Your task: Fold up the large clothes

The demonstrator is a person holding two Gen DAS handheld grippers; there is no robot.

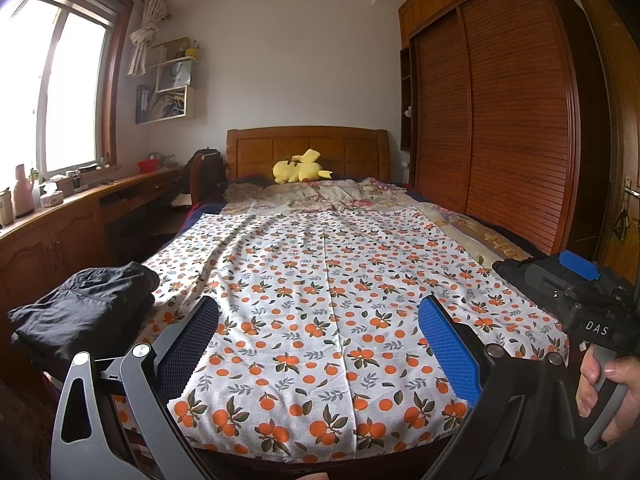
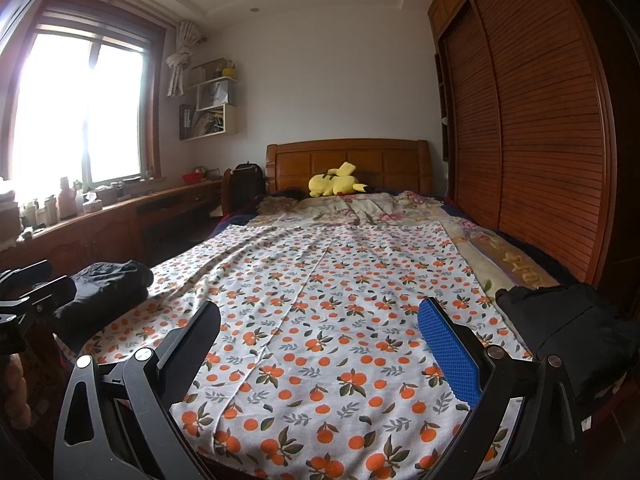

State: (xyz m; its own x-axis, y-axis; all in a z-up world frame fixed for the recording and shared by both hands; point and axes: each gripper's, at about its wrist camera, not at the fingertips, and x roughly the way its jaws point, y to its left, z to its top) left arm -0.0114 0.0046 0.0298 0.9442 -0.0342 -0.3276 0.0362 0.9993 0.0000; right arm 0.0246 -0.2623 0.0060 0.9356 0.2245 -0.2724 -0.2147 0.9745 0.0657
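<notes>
Both claws hovered wide apart over the near end of the bed [image 1: 496, 240], holding nothing. The left claw [image 1: 320, 344] and right claw [image 2: 320, 344] faced a white sheet [image 1: 328, 280] printed with oranges, spread flat over the bed. One folded black garment [image 1: 84, 312] lay at the near left edge, another dark garment [image 2: 576, 320] at the near right. A yellow plush toy [image 1: 300, 170] rested far off by the headboard [image 1: 308, 148].
</notes>
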